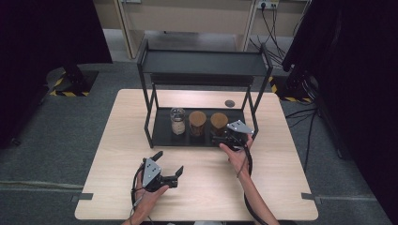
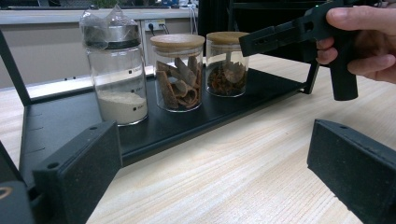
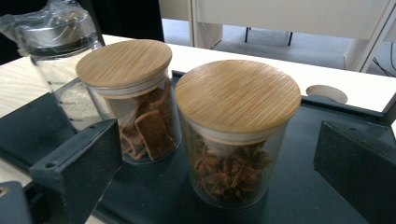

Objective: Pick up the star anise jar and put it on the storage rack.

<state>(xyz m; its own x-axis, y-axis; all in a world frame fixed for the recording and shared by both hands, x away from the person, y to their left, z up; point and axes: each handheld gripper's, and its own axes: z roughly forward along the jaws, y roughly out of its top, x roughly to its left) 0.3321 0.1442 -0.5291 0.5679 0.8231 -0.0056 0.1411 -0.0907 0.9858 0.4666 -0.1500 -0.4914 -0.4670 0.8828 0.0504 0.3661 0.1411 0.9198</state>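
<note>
Right gripper (image 1: 224, 137): jaws spread wide to either side of the star anise jar (image 3: 236, 135), pads clear of the glass, nothing clamped; likely lined up for a grip on that jar, or just let go of it.
Star anise jar: upright on the black tray (image 3: 303, 196) of the shelf rack, rightmost of three, bamboo lid (image 3: 238, 95) seated flat; straight ahead of the right gripper and between its two jaws, just beyond the tips.
Cinnamon jar (image 3: 135, 107): just beside the star anise jar on its left in the right gripper view, same bamboo lid, bark pieces inside; close enough to crowd the left jaw on a closing move, by judgement.
Powder jar (image 2: 116, 70): far end of the row, metal cap under a plastic wrap, pale powder low in the glass.
Row of three: lined along the tray front, probably for easy reach from the person's side.
Left gripper (image 1: 170, 165): jaws apart and empty, low over the bare table (image 1: 206, 187), well apart from the tray, pointed toward the jars; seemingly waiting.
Shelf rack (image 1: 202, 63): black frame, upper shelf bare.
</note>
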